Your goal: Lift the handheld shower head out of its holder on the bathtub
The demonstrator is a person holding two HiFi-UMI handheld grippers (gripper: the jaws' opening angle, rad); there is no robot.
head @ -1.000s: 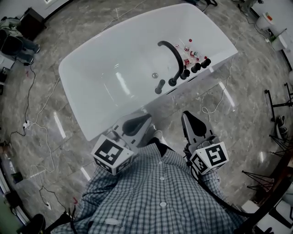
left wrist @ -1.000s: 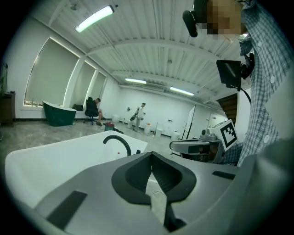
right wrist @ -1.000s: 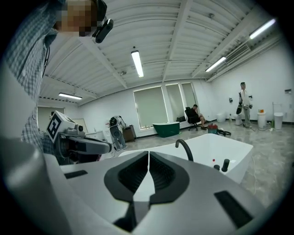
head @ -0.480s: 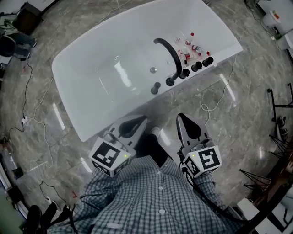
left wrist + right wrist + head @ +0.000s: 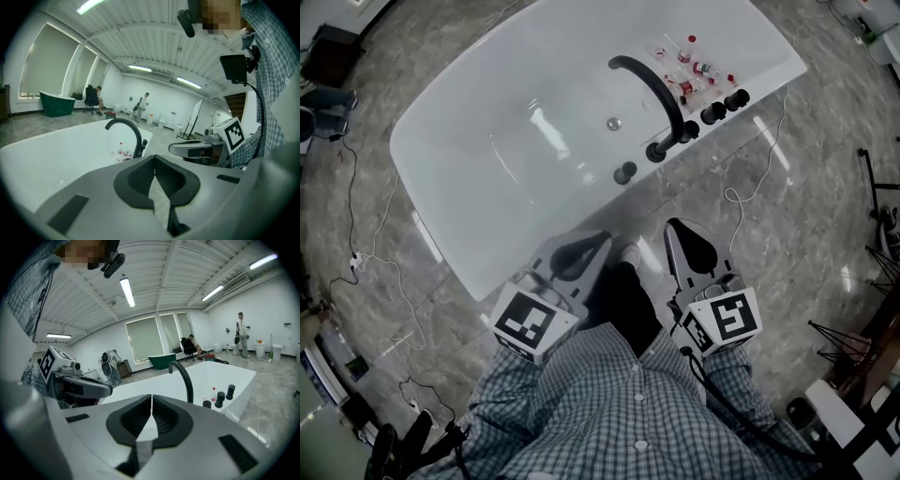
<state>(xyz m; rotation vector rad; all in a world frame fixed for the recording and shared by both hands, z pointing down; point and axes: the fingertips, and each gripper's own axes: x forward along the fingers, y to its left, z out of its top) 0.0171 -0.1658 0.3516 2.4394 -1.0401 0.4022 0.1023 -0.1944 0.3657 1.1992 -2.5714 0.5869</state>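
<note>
Left gripper (image 5: 594, 244): jaws closed tip to tip, nothing between them.
Right gripper (image 5: 679, 232): jaws likewise together and empty.
Pose, left: held low, close in front of the person's waist, nose pointing forward toward the tub and dipped slightly below level.
Pose, right: level with the left one, set parallel to it, with the same slight downward dip.
Spacing: the two grippers sit side by side and apart, with a dark trouser leg (image 5: 623, 295) and a light shoe (image 5: 629, 253) between them.
Marker cubes: left cube (image 5: 528, 322) and right cube (image 5: 727, 319) face up toward the head camera, against the checked shirt (image 5: 619, 412).
Handheld shower head (image 5: 625, 172): appears to be the black upright fitting standing alone on the tub's near rim, seated in its holder, left of the spout base. It is well apart from both grippers.
Spout (image 5: 652, 89): black, arched, curving out over the basin from the near rim.
Knobs (image 5: 712, 113): three black ones in a row on the rim, right of the spout base.
Bottles (image 5: 684, 70): small, red-capped, clustered on the ledge behind the spout.
Bathtub (image 5: 450, 234): white, freestanding, set diagonally ahead of the grippers.
Floor (image 5: 787, 216): grey marbled tile, with thin cables (image 5: 370, 262) trailing over it.
Background: a green tub (image 5: 161, 359) and distant people show in the gripper views.
</note>
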